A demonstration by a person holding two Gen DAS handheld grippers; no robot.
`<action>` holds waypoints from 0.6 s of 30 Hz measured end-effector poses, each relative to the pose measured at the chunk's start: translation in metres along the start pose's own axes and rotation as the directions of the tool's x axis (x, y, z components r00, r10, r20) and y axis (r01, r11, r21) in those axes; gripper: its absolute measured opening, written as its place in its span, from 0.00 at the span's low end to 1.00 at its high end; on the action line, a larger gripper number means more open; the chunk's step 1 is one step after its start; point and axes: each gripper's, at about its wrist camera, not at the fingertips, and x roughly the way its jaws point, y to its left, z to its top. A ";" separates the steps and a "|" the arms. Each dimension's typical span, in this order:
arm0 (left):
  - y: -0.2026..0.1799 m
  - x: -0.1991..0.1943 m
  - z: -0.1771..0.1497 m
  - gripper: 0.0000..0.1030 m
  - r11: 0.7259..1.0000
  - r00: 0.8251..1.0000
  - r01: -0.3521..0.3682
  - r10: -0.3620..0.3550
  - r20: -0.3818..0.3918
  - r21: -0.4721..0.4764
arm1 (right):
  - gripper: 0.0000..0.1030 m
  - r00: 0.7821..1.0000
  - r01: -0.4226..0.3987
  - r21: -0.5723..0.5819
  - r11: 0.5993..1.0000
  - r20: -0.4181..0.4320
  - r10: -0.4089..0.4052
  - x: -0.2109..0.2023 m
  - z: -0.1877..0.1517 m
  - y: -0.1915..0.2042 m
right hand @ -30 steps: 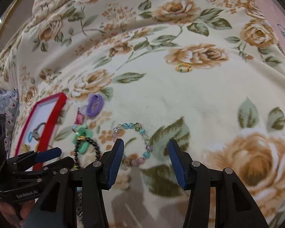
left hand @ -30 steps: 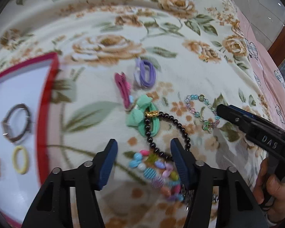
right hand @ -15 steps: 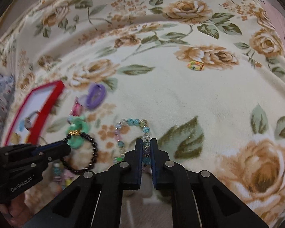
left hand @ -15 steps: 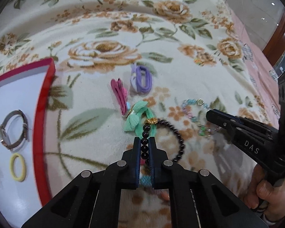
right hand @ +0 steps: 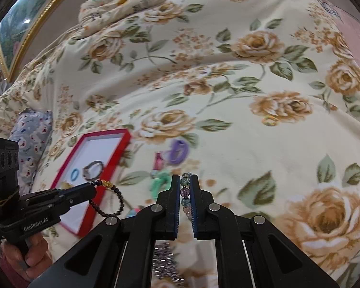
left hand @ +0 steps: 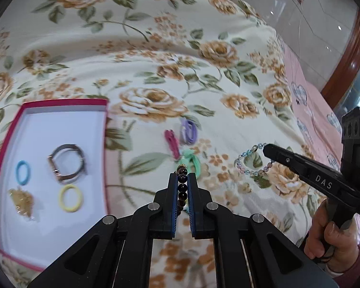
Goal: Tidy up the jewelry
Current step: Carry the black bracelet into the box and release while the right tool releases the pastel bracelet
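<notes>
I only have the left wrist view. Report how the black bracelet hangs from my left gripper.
Observer: The black bead bracelet dangles as a full loop from the left gripper, its gold bead by the tip.
Operator: Now check the right gripper's grip.
Observer: The right gripper is shut on the pastel bead bracelet, with several beads between its pads.
Operator: Name anything loose I'm missing.
Observer: A small multicoloured ring lies alone on the bedspread, far right of the red tray.

Bare quilt [left hand: 156, 55] from ten to two o'clock lies open; hair ties [left hand: 182, 141] crowd twelve, the tray [left hand: 106, 129] blocks nine.
</notes>
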 end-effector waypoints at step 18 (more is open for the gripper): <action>0.074 -0.100 -0.032 0.06 0.988 0.991 -0.079 0.092 0.093 -0.131 | 0.07 0.983 -0.177 -0.139 0.974 -0.074 0.168 0.027 -0.011 0.105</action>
